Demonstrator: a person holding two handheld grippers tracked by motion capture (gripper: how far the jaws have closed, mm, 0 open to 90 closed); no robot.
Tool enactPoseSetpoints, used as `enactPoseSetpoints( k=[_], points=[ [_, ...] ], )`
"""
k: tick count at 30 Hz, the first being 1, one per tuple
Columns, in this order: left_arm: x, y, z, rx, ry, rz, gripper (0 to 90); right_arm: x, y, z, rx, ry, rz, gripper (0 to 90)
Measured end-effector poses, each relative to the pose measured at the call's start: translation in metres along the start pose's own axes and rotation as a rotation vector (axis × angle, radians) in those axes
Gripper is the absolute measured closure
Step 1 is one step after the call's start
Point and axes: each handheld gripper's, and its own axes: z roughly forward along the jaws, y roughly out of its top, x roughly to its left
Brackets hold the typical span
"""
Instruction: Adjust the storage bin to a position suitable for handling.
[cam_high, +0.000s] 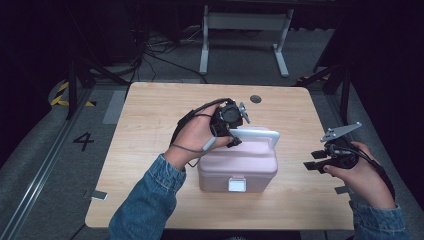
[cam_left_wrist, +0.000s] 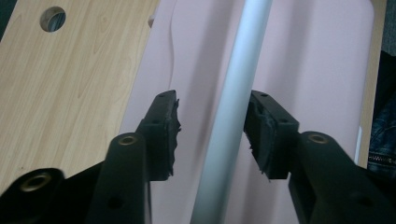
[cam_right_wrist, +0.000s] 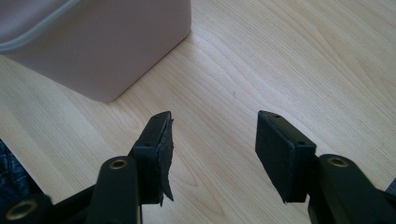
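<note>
A pink lidded box (cam_high: 237, 167) is seen mid-table (cam_high: 150, 120). Its white handle (cam_left_wrist: 229, 112) is straddled by the parted left claw (cam_left_wrist: 212, 126) (one pad apparently touching). The right claw (cam_right_wrist: 212, 149) is held wide, empty.

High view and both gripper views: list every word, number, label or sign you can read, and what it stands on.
"4": a black numeral on the grey floor left of the table.
Yellow and black hazard stripes on the floor farther left: a marking, no text.
The pink box, its white latch and grey handle show no readable text.
In the two gripper views nothing readable appears.
</note>
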Motion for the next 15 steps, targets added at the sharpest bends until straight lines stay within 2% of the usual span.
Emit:
enactPoseSetpoints(
  k=[2, 4, 6, 9, 11, 15],
  points=[
    [-0.002, 0.001, -0.001, -0.006, -0.001, -0.012, 65.6, 0.001, 0.0, 0.0, 0.001, 0.002, 0.001, 47.5],
    [-0.001, 0.002, -0.002, -0.006, -0.011, 0.003, 67.5, 0.001, 0.001, 0.001, 0.004, 0.005, 0.0, 47.5],
    [-0.001, 0.003, -0.005, -0.024, -0.024, 0.002, 69.2, 0.001, 0.001, 0.001, 0.005, 0.006, -0.001, 47.5],
    [-0.001, 0.007, -0.008, -0.016, -0.028, 0.005, 73.3, 0.001, 0.001, 0.001, 0.004, 0.004, -0.002, 47.5],
    [0.0, 0.009, -0.008, -0.008, -0.028, 0.022, 73.7, 0.001, 0.001, 0.001, 0.0, 0.004, -0.004, 47.5],
    [0.001, 0.01, -0.011, -0.011, -0.026, 0.019, 73.6, 0.001, 0.001, 0.0, -0.002, 0.002, -0.004, 47.5]
  ],
)
